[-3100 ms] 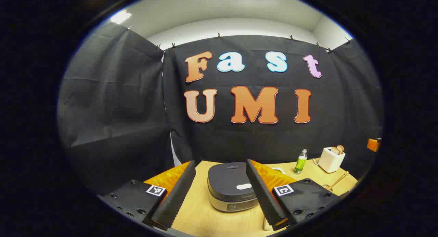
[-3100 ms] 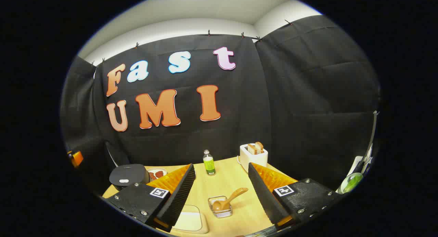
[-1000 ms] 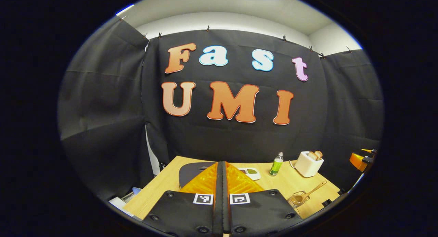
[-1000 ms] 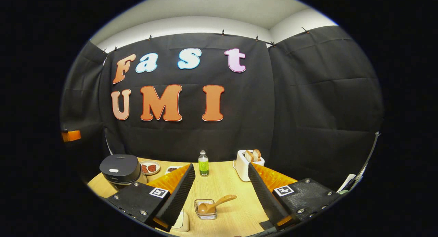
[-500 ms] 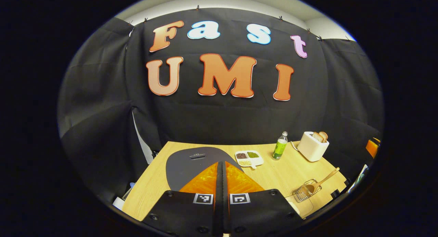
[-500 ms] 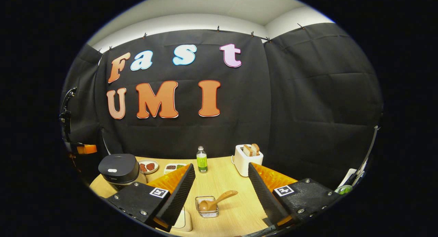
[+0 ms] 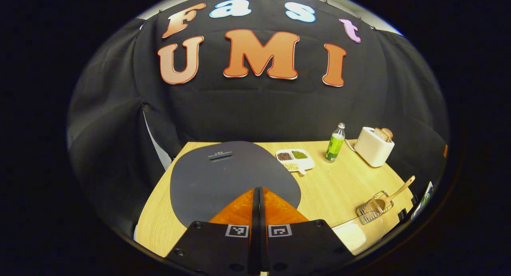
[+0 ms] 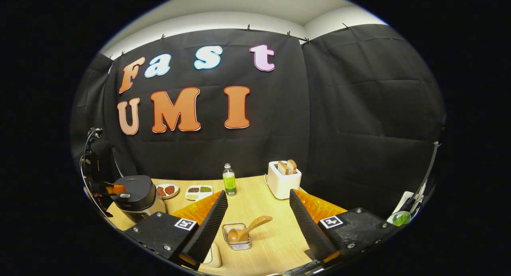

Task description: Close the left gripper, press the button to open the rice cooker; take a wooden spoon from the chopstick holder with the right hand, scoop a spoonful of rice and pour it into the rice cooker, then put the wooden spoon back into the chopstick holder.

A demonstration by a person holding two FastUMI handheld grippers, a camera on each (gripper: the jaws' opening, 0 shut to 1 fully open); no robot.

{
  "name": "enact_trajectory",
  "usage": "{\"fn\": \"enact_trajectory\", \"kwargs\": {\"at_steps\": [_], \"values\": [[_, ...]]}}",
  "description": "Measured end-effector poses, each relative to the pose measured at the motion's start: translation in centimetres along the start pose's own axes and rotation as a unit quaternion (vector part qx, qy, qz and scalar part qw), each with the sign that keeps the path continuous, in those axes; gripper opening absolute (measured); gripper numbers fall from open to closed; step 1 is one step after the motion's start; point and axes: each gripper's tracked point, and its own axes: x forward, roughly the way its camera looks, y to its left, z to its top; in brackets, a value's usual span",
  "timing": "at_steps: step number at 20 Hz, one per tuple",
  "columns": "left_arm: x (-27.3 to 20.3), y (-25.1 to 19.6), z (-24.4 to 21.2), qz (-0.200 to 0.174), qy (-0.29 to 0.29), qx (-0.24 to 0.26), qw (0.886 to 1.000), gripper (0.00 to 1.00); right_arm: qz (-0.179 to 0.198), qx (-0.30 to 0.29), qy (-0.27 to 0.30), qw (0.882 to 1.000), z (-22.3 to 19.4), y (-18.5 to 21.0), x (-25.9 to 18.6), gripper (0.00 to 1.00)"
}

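The dark rice cooker (image 7: 223, 176) lies right under my left gripper (image 7: 257, 189), which is shut with nothing between its fingers, its tips low over the front of the closed lid. In the right gripper view the rice cooker (image 8: 135, 196) stands at the far left with the left gripper (image 8: 114, 188) on top, beside the pale button (image 8: 125, 195); contact cannot be told. My right gripper (image 8: 258, 222) is open above the table. Between its fingers, farther off, the wooden spoon (image 8: 249, 228) leans in the wire chopstick holder (image 8: 238, 238). The same wooden spoon (image 7: 401, 187) and holder (image 7: 371, 210) sit at the right in the left gripper view.
On the wooden table (image 8: 275, 244) stand a green bottle (image 8: 228, 180), a white toaster (image 8: 282, 176) with bread, a divided dish (image 8: 199, 191) of beans and a small plate (image 8: 167, 189). A pale container (image 8: 213, 256) sits by my right gripper's left finger. Black cloth walls the booth.
My left gripper went from open to shut, then dropped and tilted down onto the cooker lid. My right gripper stayed open and shifted only slightly.
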Motion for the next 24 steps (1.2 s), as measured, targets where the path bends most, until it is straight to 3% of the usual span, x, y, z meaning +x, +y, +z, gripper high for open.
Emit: {"fn": "enact_trajectory", "kwargs": {"at_steps": [6,7,10,13,15,16,17,21,24], "values": [[0.6,0.1,-1.6,-0.005,0.020,-0.012,1.000,0.04,0.000,0.008,0.007,1.000,-0.4,0.0,0.3,0.96],[0.5,0.1,-1.8,-0.006,0.029,-0.010,1.000,0.09,0.001,0.010,0.009,1.000,-0.5,0.1,0.4,0.96],[0.6,0.3,-2.7,-0.015,0.052,-0.021,0.998,0.00,0.004,0.012,0.011,1.000,-0.8,0.3,0.4,0.96],[0.5,0.2,-2.6,-0.017,0.045,-0.032,0.998,0.04,0.007,0.008,0.015,1.000,-1.3,0.1,0.1,0.96],[0.7,0.3,-1.7,-0.008,0.027,-0.013,1.000,0.05,0.005,0.009,0.014,1.000,-1.1,-0.2,-0.3,0.96],[0.1,0.3,-0.9,0.001,0.017,-0.003,1.000,0.00,0.006,0.011,0.011,1.000,-0.8,-0.4,-0.5,0.96],[-0.6,0.6,0.1,0.014,0.007,-0.002,1.000,0.04,0.005,0.013,0.007,1.000,-0.6,-0.7,-0.6,0.96],[-5.4,0.1,9.2,0.027,-0.102,-0.002,0.994,0.04,0.002,0.020,-0.002,1.000,-0.2,-1.4,-0.9,0.96],[-9.3,0.1,13.4,0.028,-0.153,-0.005,0.988,0.04,0.008,0.028,-0.002,1.000,-0.5,-1.3,-0.9,0.96]]}}
